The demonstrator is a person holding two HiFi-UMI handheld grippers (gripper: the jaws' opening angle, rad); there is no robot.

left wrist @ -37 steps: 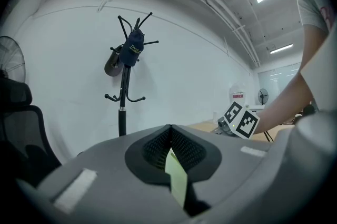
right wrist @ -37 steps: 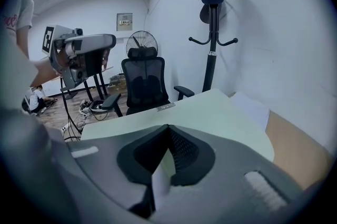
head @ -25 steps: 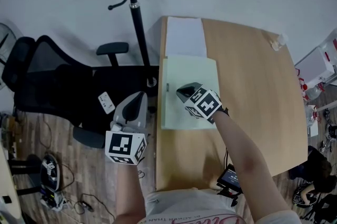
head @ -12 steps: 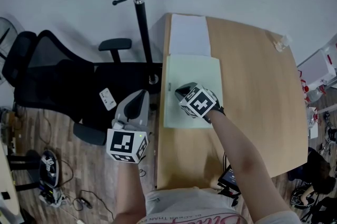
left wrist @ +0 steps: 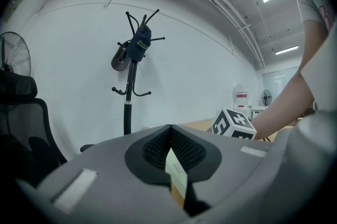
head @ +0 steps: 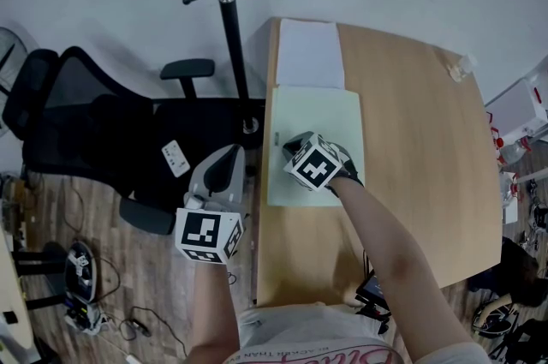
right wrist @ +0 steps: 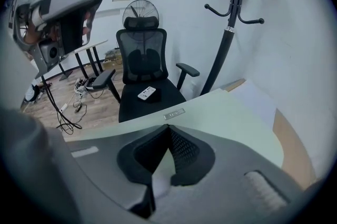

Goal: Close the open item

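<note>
A pale green folder [head: 330, 110] lies flat on the wooden table [head: 411, 140], its cover down. In the right gripper view the folder [right wrist: 221, 112] fills the foreground, with a small label [right wrist: 174, 113] near its left edge. My right gripper [head: 291, 145] is shut and tilted down, with its tips [right wrist: 167, 127] on or just above the cover near that edge. Nothing is between its jaws. My left gripper [head: 228, 157] hangs off the table's left side, held level. In its own view the left gripper [left wrist: 169, 127] is shut and empty.
A white sheet [head: 308, 54] lies behind the folder. Left of the table stand a coat stand [head: 229, 28] and a black office chair [head: 94, 131] with a remote [head: 175, 157] on its seat. A crumpled wrapper [head: 458, 69] sits at the table's far right corner.
My right gripper has slid a little toward the folder's left edge and dipped lower. The left gripper has stayed where it was.
</note>
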